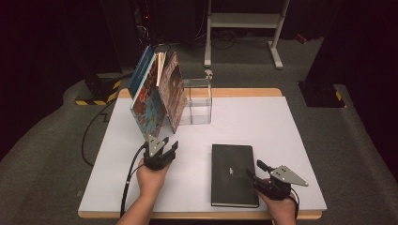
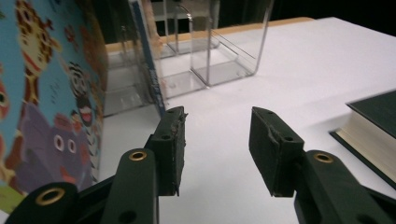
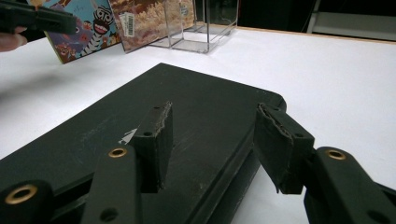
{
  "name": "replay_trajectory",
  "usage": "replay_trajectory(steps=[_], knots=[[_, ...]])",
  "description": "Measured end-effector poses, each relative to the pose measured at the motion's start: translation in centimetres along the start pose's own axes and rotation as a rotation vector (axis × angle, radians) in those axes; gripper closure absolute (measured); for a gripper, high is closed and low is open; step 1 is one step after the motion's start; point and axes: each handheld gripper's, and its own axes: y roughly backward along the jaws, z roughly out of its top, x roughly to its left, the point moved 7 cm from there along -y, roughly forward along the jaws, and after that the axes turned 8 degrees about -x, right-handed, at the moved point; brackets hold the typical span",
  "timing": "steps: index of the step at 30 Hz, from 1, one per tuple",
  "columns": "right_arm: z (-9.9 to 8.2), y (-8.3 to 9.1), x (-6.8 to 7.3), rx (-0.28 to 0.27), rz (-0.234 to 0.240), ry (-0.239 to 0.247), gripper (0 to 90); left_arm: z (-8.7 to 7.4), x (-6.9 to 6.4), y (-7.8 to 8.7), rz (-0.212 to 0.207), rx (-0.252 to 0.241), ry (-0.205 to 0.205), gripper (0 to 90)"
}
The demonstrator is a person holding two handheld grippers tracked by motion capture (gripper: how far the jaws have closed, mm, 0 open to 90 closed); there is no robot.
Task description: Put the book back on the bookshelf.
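**Black book flat at the right gripper, picture books leaning ahead of the left**

Nearest the person, the right gripper (image 1: pixel 262 174) sits at the lower right corner of the black hardcover book (image 1: pixel 233 174), which lies flat on the white table (image 1: pixel 281 136). In the right gripper view its jaws stand apart over that corner, one above the cover and one just off the edge, pressing on nothing. That placement looks meant for a grip on the corner, since a flat book offers only its edges to pinch.

The left gripper (image 1: pixel 164 144) is held a little farther out, to the left of the black book and apart from it. Its jaws are parted with bare table between them, so it holds nothing.

Just ahead of and left of those jaws stands the blue animal picture book (image 2: pixel 44 107), tilted back against the other picture books (image 1: pixel 171 89). They lean because the row has slack.

Beyond them, the clear acrylic book stand (image 1: pixel 199 101) keeps the row from sliding flat. The black book probably belongs there next, with the left gripper free to steady the leaning covers.
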Motion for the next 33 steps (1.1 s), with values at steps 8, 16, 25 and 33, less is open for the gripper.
replay_trajectory(steps=[8, 16, 25, 33], knots=[[-0.1, 0.0, 0.0, 0.003, 0.001, 0.001, 46.9, -0.8, -1.0, 1.1, -0.055, 0.038, 0.016, 49.1], [-0.3, -0.1, 0.1, 0.014, 0.007, -0.008, 45.5, -0.8, -2.4, 2.5, -0.134, 0.091, 0.068, 39.3], [-0.4, -0.1, 0.3, 0.029, -0.002, -0.005, 43.5, -0.9, -3.0, 3.5, -0.193, 0.109, 0.068, 33.7], [-0.9, 0.2, 0.2, 0.067, -0.027, -0.030, 38.0, -0.9, -3.4, 4.5, -0.277, 0.096, 0.086, 27.4]])
